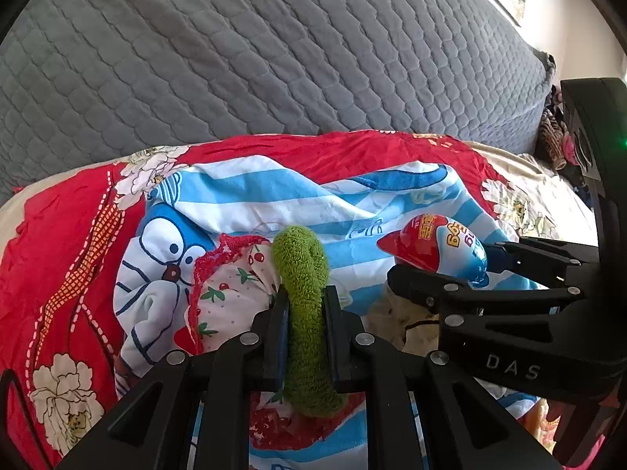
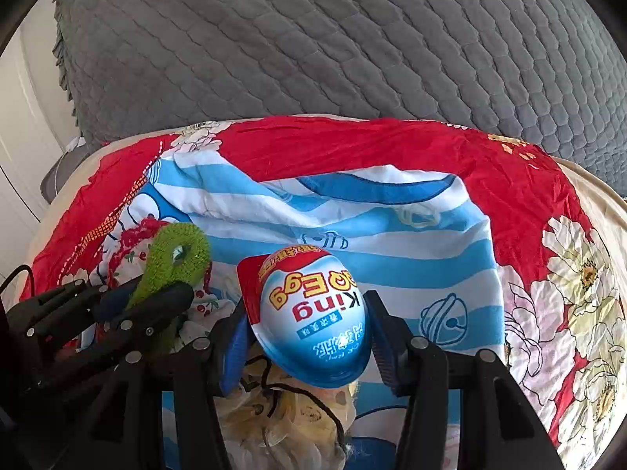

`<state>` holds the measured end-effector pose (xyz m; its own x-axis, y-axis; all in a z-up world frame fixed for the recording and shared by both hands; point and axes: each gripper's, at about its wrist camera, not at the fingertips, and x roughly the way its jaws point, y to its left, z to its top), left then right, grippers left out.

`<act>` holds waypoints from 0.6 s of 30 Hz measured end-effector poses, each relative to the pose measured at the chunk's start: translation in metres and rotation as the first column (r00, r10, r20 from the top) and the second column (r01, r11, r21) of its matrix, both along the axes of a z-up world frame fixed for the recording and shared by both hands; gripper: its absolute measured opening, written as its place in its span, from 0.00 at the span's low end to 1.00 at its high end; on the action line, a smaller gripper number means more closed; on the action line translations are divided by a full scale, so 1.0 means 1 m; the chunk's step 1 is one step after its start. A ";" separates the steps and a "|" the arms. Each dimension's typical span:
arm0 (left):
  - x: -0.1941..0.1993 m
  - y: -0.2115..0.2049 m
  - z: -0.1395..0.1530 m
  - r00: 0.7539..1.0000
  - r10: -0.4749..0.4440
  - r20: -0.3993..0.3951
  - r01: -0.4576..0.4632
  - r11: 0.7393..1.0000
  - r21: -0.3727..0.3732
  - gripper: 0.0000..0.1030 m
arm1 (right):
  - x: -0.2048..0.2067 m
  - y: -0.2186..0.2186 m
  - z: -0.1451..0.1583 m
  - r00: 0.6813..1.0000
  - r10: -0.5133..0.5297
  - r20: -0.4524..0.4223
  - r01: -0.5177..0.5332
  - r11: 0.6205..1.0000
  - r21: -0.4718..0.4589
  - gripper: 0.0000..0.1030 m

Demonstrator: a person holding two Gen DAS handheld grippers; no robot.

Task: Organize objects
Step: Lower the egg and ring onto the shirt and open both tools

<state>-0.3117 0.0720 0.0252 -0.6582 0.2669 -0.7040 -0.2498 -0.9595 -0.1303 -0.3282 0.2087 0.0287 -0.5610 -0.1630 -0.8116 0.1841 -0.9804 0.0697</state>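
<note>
While both grippers hang over a heap of bedding, each carries 1 item. The left gripper [image 1: 305, 313] has its jaws clamped nearly together on a green terry loop [image 1: 303, 297], a soft towelling band that curls up past the fingertips and droops below them. The right gripper [image 2: 309, 329] has its jaws set about halfway, pressing the 2 flanks of an egg-shaped toy pack [image 2: 313, 313] printed "King" and "Egg".

Handling, as judged: the loop is light, limp and compressible, so a pinch anywhere along it should hold, though its free end will swing. The egg looks light and hollow, with a glossy, curved shell and a thin flat rim; it may slip or dent, and a hold across its widest girth seems safest.

Beneath lie a blue-striped cartoon sheet [image 2: 352, 211], a red floral quilt [image 2: 392, 149], a cherry-print cloth [image 1: 231, 290] and a grey quilted cover [image 1: 235, 58].

Obscured: a pale yellowish thing with a dark cord [image 2: 282, 419] under the egg is unidentifiable; the destination is not shown; the egg's small print is illegible.
</note>
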 end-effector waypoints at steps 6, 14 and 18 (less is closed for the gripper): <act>-0.005 0.001 -0.002 1.000 0.000 0.007 0.000 1.000 -0.009 0.18 | -0.003 0.001 -0.003 1.000 -0.011 0.012 0.011 1.000 -0.002 0.53; -0.008 0.000 0.000 1.000 0.003 0.016 -0.003 1.000 -0.011 0.23 | -0.003 0.003 0.001 1.000 -0.026 0.014 0.026 1.000 -0.009 0.53; -0.007 -0.003 0.003 1.000 0.017 0.016 -0.016 1.000 -0.011 0.39 | -0.002 0.005 0.004 0.999 -0.032 0.012 0.032 0.999 -0.015 0.54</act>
